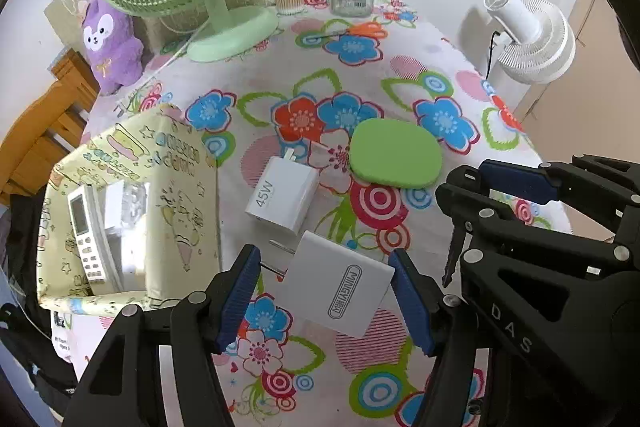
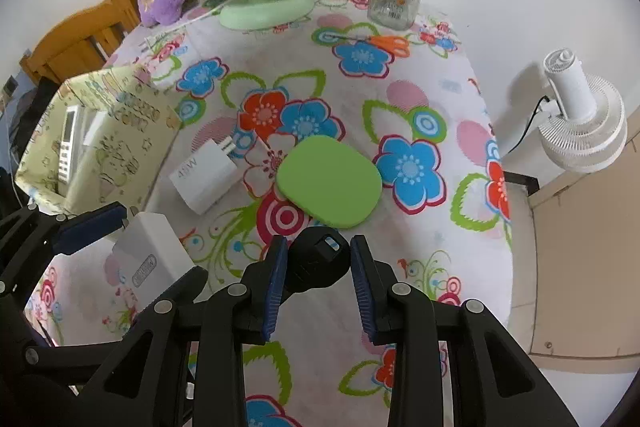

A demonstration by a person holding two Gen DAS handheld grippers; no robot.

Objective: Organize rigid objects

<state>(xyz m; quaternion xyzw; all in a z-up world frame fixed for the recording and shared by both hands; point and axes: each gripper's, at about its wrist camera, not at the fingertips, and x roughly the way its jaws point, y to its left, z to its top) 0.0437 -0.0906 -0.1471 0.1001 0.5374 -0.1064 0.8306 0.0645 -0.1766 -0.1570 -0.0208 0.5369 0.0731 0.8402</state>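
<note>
Left tool (image 1: 326, 293) is clamping the white charger (image 1: 340, 283), right tool (image 2: 318, 269) pinches a black key fob (image 2: 318, 259), both clear of the worktop (image 1: 400, 67), probably headed for the yellow box (image 1: 132, 211) where the remote (image 1: 86, 235) already sits.

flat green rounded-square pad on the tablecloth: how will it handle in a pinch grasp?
The flat green rounded-square pad lies flush on the floral tablecloth, so its thin edge probably gives fingers little to catch. The matte, foam-like surface suggests light and grippy; it may flex. A push would likely slide it, not roll or tip.
</note>
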